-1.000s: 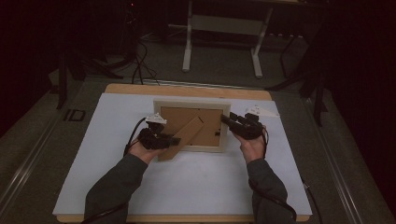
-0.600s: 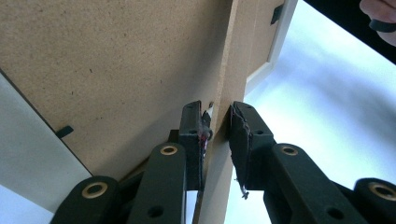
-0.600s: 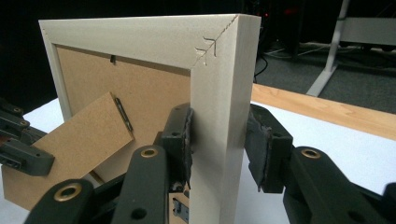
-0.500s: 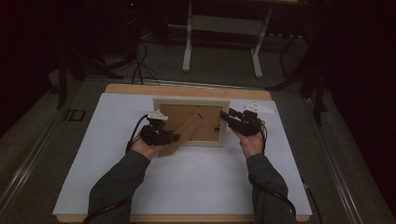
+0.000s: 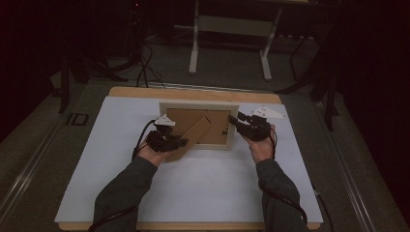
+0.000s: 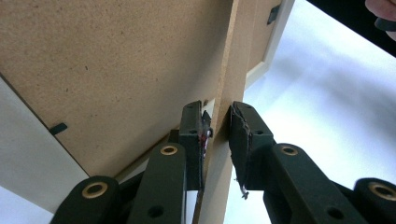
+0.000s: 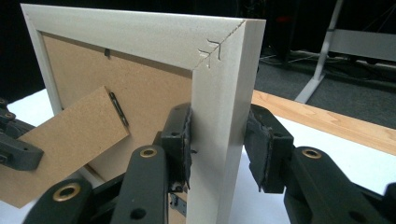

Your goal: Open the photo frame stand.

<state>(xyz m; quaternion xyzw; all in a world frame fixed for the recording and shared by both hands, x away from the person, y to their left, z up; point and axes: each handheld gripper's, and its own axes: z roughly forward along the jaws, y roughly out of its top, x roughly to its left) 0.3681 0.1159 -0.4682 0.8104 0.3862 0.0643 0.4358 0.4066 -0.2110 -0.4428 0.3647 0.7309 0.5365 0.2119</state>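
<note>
Fibreboard backing faces up on the picture frame [image 5: 199, 126], which rests toward the far middle of the white-covered table [image 5: 193, 193]. Its pale border runs around the brown back, and a brown stand flap [image 5: 191, 140] juts out from that back toward the frame's near left corner.

At that corner sits the left claw [image 5: 180, 141], with the person's left hand behind it. In the left gripper view the thin edge of the stand flap [image 6: 229, 93] runs up between the two black jaws; the left pad touches it, while the right pad shows a sliver of gap, so whether it is truly clenched I cannot tell.

On the frame's right side, the right claw [image 5: 237, 119] straddles the pale border. In the right gripper view the frame's right rail [image 7: 219, 135] rises between the jaws, below the mitred corner; the left pad presses the inner face, the right pad lies against the outer face, so this claw is grasping the frame
</note>
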